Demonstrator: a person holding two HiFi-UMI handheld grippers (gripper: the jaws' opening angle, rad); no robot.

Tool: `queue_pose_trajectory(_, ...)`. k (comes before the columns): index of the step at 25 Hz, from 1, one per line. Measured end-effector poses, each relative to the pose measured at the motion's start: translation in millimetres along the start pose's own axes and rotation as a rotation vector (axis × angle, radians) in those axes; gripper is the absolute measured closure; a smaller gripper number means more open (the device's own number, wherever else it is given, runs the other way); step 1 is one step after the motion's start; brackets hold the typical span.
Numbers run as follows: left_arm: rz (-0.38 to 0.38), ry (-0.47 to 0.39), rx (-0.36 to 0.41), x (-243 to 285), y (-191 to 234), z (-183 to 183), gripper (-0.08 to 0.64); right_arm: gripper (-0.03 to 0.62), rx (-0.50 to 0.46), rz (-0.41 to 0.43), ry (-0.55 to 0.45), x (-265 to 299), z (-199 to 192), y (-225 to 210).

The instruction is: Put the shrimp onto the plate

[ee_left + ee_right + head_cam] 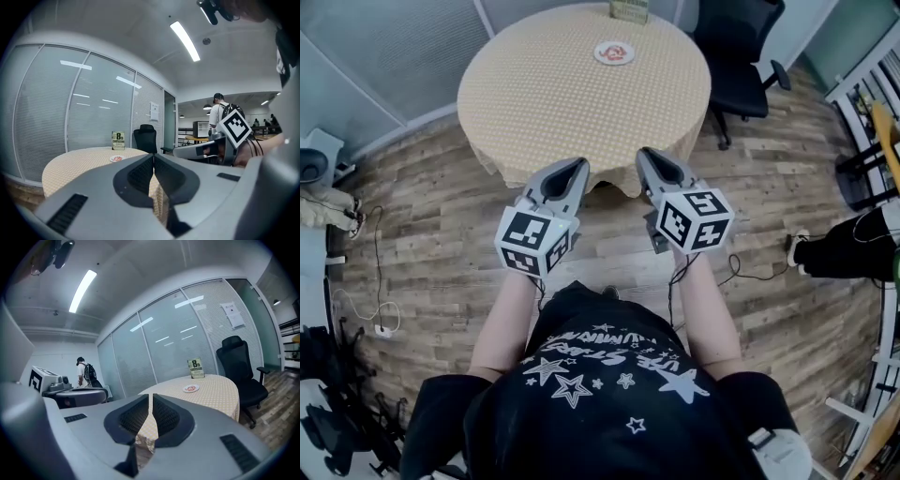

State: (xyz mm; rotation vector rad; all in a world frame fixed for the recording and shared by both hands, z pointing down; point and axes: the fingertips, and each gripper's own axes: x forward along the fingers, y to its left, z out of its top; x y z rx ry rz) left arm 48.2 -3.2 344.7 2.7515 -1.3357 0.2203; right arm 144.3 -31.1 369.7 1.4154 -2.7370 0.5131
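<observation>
1. We see the plate [614, 52]: small, round and white, lying flat.
2. It carries a reddish-orange patch [615, 52], roughly ring-shaped. It is too small for us to tell whether it is the shrimp or a print.
3. In the head view the plate lies well ahead of the fingers [572, 183] of the left gripper [578, 165] and those of the right gripper [645, 152]. It sits about midway between their lines and touches neither.
4. In the left gripper view the plate [116, 159] lies far beyond the fingers [136, 176], left of their tips.
5. In the right gripper view the plate [191, 388] lies far beyond the fingers [133, 418], right of their tips.

Office: glass partitions [164, 352], office chair [739, 47], round table [581, 84].
</observation>
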Motion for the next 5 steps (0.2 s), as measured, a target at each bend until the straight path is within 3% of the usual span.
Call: queue_pose_trajectory(5, -0.020, 0.004, 0.014, -10.5, -10.1, -6.9, 0.549, 0.552, 0.030, -0.012, -0.004, -8.6, -8.6, 1.5)
